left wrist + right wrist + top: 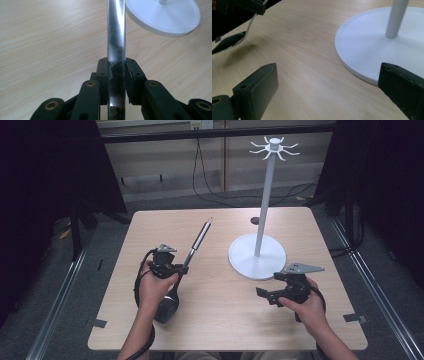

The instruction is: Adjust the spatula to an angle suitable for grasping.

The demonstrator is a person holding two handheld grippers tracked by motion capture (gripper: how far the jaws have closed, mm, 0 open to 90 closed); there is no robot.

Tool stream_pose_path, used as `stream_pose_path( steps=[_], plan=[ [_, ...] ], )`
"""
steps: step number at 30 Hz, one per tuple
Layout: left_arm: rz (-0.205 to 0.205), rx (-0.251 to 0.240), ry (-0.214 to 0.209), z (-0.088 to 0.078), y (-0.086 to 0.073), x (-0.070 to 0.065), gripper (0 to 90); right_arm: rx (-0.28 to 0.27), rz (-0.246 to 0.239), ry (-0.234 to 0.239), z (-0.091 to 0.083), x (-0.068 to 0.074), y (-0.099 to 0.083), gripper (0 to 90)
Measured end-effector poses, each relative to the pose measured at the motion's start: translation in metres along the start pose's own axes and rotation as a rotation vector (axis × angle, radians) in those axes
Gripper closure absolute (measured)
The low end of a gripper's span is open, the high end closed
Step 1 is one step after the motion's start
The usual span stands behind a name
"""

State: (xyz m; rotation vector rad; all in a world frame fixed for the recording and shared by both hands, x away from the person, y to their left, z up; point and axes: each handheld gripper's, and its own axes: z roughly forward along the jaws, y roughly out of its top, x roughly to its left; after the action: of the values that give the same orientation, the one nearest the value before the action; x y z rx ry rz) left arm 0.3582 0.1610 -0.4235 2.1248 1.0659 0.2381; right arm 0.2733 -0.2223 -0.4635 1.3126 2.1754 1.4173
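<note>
— Two materials are showing on that ladle (186, 265): a polished steel handle and a black bowl hanging below the person's left hand. It is looking stiff, moderately light and slick along the metal.

— Where is it sitting now?

— The left gripper (117, 68) is clamping the handle partway along, jaws nearly closed on the shaft, and the ladle is lifting clear of the wooden table (215, 320), handle tip pointing toward the far edge.

— Is that a good hold?

— Probably, though the bowl end is likely weighing it down, so the smooth shaft may be wanting to pivot.

— And the other hand?

— The right gripper (327, 87) is hovering wide open, gripping nothing, just beside the white hanging stand (257, 256).

— Any containers?

— None; the stand's hooks (274, 147) are hanging bare.
</note>
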Motion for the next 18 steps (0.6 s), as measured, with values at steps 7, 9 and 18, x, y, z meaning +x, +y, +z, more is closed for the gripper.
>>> stream_pose_path(
  steps=[7,9,18],
  plan=[
    [0.0,-0.053,-0.029,-0.003,-0.004,-0.008,75.3,-0.023,-0.003,0.038,0.019,0.022,0.021,5.2],
    [0.0,-0.066,-0.036,-0.003,-0.005,-0.009,75.3,-0.024,-0.002,0.041,0.024,0.027,0.027,5.6],
    [-0.005,-0.113,-0.046,-0.003,-0.007,-0.014,75.2,-0.042,0.012,0.074,0.043,0.044,0.047,12.1]
  ],
)
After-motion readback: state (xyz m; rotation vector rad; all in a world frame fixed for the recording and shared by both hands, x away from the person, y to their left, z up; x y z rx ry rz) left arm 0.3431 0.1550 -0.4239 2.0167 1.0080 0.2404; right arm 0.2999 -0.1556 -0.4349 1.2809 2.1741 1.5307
